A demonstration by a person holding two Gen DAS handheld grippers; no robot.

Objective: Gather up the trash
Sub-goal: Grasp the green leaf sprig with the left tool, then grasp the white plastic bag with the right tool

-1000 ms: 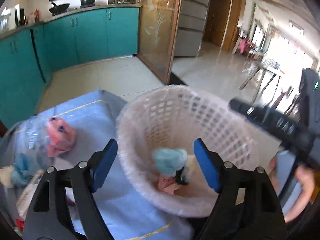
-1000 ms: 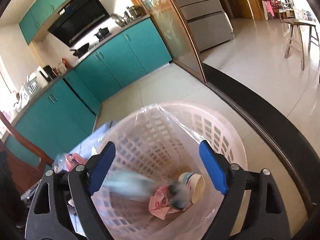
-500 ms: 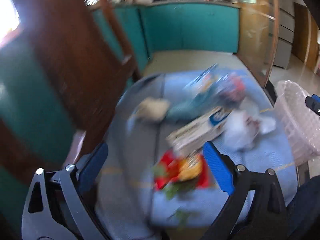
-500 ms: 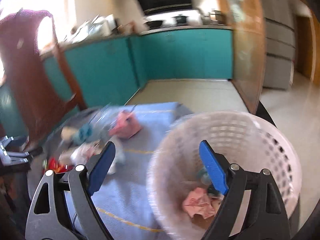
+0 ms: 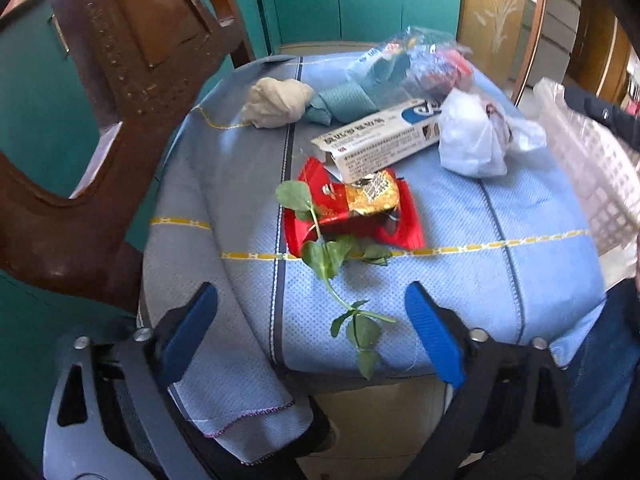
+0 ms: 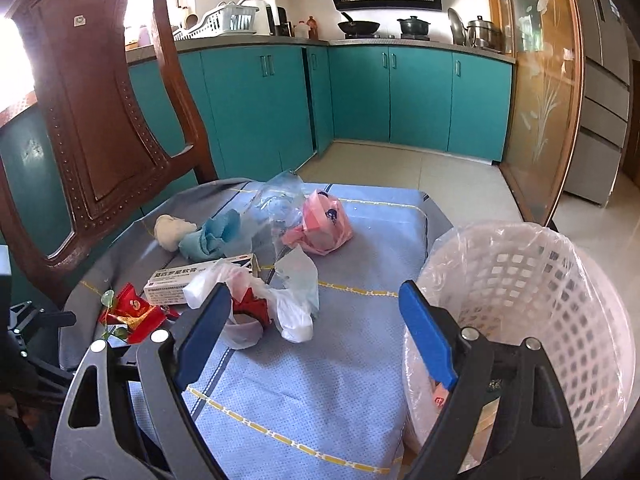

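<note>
Surface [image 6: 340, 380]: draped in a blue cloth with yellow stitched lines and dark stripes; every piece of trash lies on it, placed below relative to the carton.
Basket [image 6: 560, 300]: white plastic lattice lined with a clear bag, at the cloth's edge well apart from the carton, on the far side of the white bag from it; something pink shows low inside.
Chair [image 6: 100, 120]: dark carved wood, its back rising just behind the cloth on the carton's other side.
Carton [image 5: 380, 140]: long white box with dark print and a blue patch at one end, one flap open; it lies flat in the middle of the litter.
White bag [image 5: 476, 136]: crumpled thin plastic, touching the carton's blue end.
Clear bag [image 5: 416, 64]: crinkled, with red and blue things inside, just behind the carton.
Pink bag [image 6: 320, 228]: knotted, beside the clear bag, beyond the carton.
Red wrapper [image 5: 356, 212]: shiny red and gold foil, torn open, touching the carton's open flap.
Teal cloth [image 5: 340, 104]: wadded, just behind the carton.
Cream wad [image 5: 276, 102]: balled up, touching the teal cloth, farther from the carton.
Leafy stem [image 5: 332, 264]: green sprig running from the red wrapper toward the near edge.
Left gripper [image 5: 312, 332]: blue fingers wide, just been closing a little, nothing between them but the stem's tip on the cloth below.
Right gripper [image 6: 316, 328]: fingers wide, empty, above the cloth between white bag and basket.
</note>
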